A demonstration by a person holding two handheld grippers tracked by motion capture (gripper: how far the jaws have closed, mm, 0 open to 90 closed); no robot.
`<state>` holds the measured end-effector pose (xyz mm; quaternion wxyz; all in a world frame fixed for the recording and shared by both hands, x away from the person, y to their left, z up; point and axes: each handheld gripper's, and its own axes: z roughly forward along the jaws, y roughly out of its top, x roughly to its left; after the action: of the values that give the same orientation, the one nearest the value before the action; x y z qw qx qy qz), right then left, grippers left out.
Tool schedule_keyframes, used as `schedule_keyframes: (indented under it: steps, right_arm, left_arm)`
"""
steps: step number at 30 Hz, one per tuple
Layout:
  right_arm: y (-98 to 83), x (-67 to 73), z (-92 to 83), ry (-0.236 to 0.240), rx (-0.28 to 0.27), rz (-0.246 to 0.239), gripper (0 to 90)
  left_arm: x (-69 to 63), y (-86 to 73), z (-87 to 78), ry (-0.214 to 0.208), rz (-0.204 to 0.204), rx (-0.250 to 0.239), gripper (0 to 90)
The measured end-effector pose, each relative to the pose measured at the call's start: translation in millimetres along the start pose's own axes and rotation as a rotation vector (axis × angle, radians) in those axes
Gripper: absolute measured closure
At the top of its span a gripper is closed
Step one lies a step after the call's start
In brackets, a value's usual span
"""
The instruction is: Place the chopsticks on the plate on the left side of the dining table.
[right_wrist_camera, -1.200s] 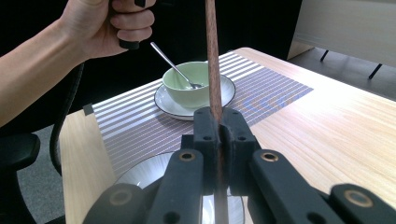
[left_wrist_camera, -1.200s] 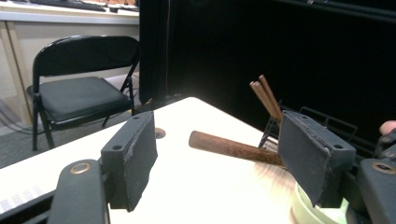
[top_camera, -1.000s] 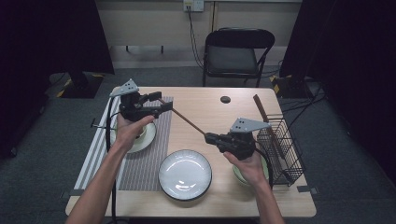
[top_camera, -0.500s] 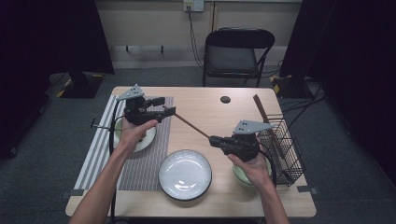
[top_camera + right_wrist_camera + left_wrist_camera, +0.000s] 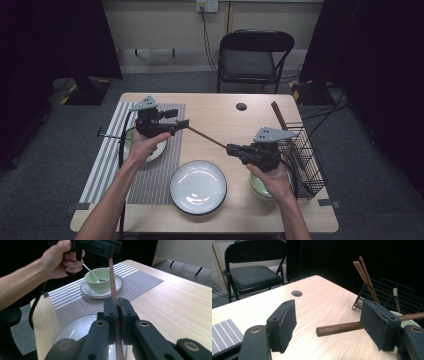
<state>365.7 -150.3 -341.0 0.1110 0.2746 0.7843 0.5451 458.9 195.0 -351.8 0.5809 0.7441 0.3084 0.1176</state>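
Handover of a chopstick [image 5: 206,138] is being shown above the table [image 5: 220,107]. Since a second ago, the left gripper [image 5: 183,123] is being lowered slightly, its spread jaws being brought around the chopstick's free end without pressing on it. The other end is being pinched by the right gripper [image 5: 231,148]. Closing of the left jaws is judged to be pending.
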Motion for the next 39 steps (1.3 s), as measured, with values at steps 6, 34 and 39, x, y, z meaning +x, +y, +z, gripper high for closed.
schedule_keyframes:
  steps: [6,34,39]
  right_arm:
    - [0.3,-0.2,-2.1,-0.003,0.001,0.005,85.9]
    - [-3.1,-5.5,4.1,0.004,0.037,0.025,86.0]
    - [-0.6,-4.4,5.1,0.005,0.031,0.020,86.0]
  left_arm:
    - [-0.5,-4.3,3.4,-0.012,0.001,0.006,29.7]
    - [-22.2,-12.9,9.2,-0.090,0.088,0.015,31.2]
    - [-39.1,-15.5,19.1,-0.146,0.149,0.035,29.8]
